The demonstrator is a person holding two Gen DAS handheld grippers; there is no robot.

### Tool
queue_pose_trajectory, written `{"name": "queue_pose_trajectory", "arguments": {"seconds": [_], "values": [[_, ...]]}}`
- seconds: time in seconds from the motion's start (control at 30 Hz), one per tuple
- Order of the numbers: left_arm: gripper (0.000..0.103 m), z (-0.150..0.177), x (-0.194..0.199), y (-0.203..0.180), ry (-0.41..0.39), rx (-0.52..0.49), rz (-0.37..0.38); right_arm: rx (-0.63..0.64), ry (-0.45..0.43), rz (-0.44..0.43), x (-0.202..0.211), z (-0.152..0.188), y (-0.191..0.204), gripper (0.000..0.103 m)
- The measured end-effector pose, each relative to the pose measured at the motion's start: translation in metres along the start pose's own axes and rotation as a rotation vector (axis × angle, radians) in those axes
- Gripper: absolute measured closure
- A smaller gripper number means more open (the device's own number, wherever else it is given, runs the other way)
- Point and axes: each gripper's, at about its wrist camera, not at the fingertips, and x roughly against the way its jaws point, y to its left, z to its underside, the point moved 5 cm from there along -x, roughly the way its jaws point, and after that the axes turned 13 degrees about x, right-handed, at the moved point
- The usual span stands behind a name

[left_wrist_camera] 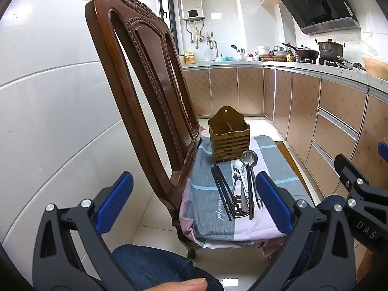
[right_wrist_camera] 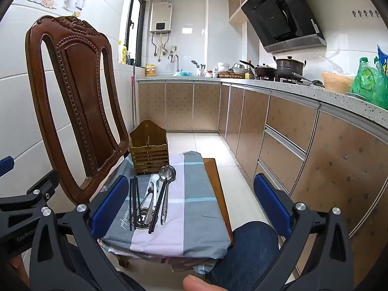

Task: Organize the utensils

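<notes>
A wooden utensil holder [left_wrist_camera: 228, 135] [right_wrist_camera: 148, 149] stands upright at the far end of a cloth-covered chair seat [left_wrist_camera: 208, 208] [right_wrist_camera: 194, 208]. In front of it lie black chopsticks [left_wrist_camera: 222, 191] [right_wrist_camera: 134, 201], a white spoon [left_wrist_camera: 237, 167] [right_wrist_camera: 153, 180], a steel ladle [left_wrist_camera: 249, 158] [right_wrist_camera: 167, 172] and other steel cutlery, side by side. My left gripper [left_wrist_camera: 194, 206] is open and empty, held short of the seat's near edge. My right gripper [right_wrist_camera: 191, 208] is open and empty, also near the front edge. The right gripper's body shows at the left wrist view's right edge [left_wrist_camera: 359, 189].
The carved wooden chair back [left_wrist_camera: 145, 77] [right_wrist_camera: 77, 92] rises left of the seat. Kitchen cabinets [right_wrist_camera: 303, 145] and a worktop with pots run along the right. Tiled floor [right_wrist_camera: 201, 145] lies beyond. My jeans-clad knees [left_wrist_camera: 150, 266] [right_wrist_camera: 252, 247] are just below the grippers.
</notes>
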Motion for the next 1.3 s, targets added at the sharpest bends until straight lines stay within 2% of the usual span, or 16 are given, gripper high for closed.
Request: {"name": "queue_pose_trajectory", "arguments": {"seconds": [1.3], "values": [[0.004, 0.0, 0.0, -0.0001, -0.002, -0.003, 0.0, -0.006, 0.008, -0.004, -0.0037, 0.0034, -0.0012, 0.003]]}}
